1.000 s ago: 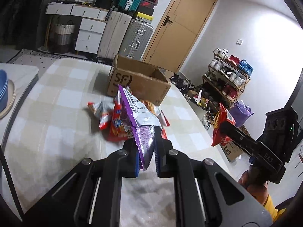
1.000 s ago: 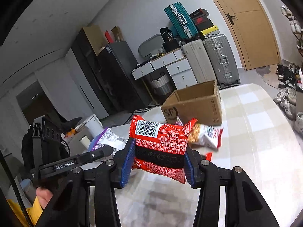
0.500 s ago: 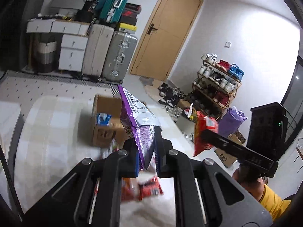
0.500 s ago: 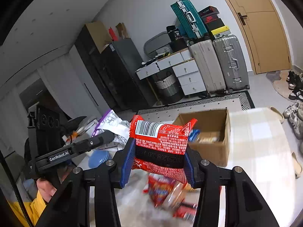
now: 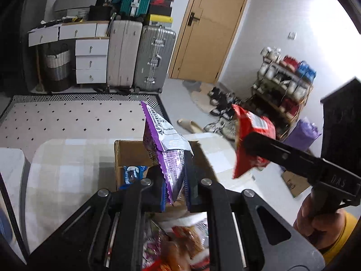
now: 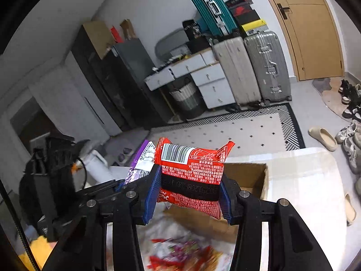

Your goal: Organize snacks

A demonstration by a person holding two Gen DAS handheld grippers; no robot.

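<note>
My left gripper is shut on a purple snack bag, held upright above the open cardboard box. A blue packet lies inside the box. My right gripper is shut on a red snack bag, held over the box. The red bag also shows in the left wrist view, to the right of the purple one. The purple bag shows left of the red one in the right wrist view. Several loose snack packets lie on the table below both grippers.
The box stands on a checked tablecloth near the table's far edge. Beyond it lie a dotted rug, suitcases, white drawers, a door and a shoe rack. A blue dish sits at left.
Both grippers have lifted their bags and moved forward over the box. The loose snack pile now lies below and behind the fingertips. The view tilts downward.
</note>
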